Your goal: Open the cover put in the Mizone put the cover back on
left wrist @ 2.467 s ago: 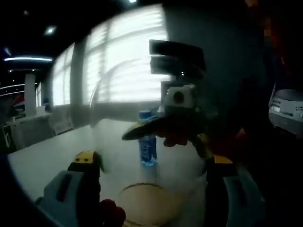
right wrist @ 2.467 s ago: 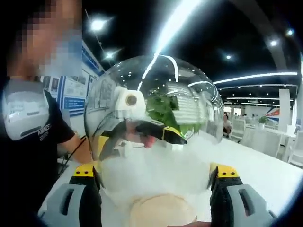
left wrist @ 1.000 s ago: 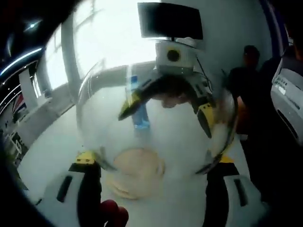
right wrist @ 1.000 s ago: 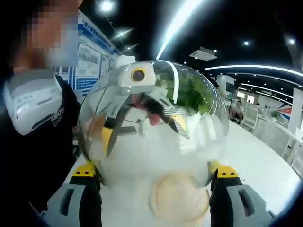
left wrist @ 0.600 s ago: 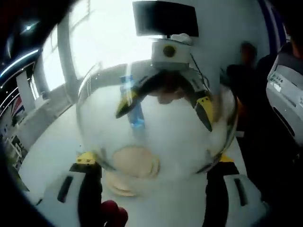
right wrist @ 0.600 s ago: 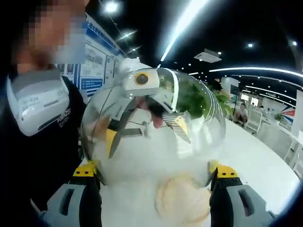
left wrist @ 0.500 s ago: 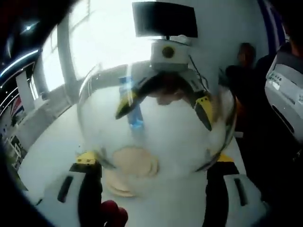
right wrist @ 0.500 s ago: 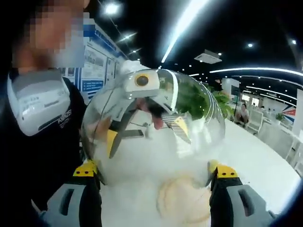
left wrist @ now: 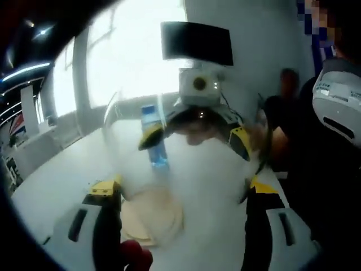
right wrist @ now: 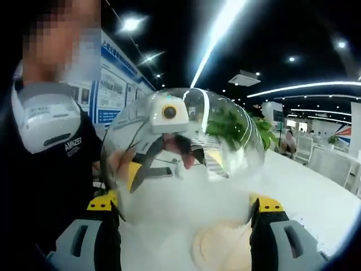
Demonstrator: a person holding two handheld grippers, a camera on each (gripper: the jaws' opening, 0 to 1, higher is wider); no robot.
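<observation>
Cover (left wrist: 186, 152): clear dome, held off the bench (left wrist: 62, 180) between your two grippers, one on each side of it. Left gripper (left wrist: 180, 197) has its fingers spread wide with the dome's rim set between them; right gripper (right wrist: 183, 214) the same from the opposite side. Whether the pads actually press the rim, you cannot tell from either view; the glass blurs the contact.

Change over the last second: in the left gripper view the dome sits higher and further back than it did, and the wooden base (left wrist: 152, 217) is now more exposed under its near edge. The opposing gripper seen through the glass stays in the same spot on the dome, so both hands are lifting together.

Mizone bottle (left wrist: 153, 141): upright on the bench, far side of the dome, seen through the glass, blue label, apart from the base. It is not yet on the base.

Reading: the opening step is under way, not complete. The cover needs setting down clear of the base before a gripper is free for the bottle.

Risk: smooth curved glass, wide grip, likely to slip if one hand drifts.
</observation>
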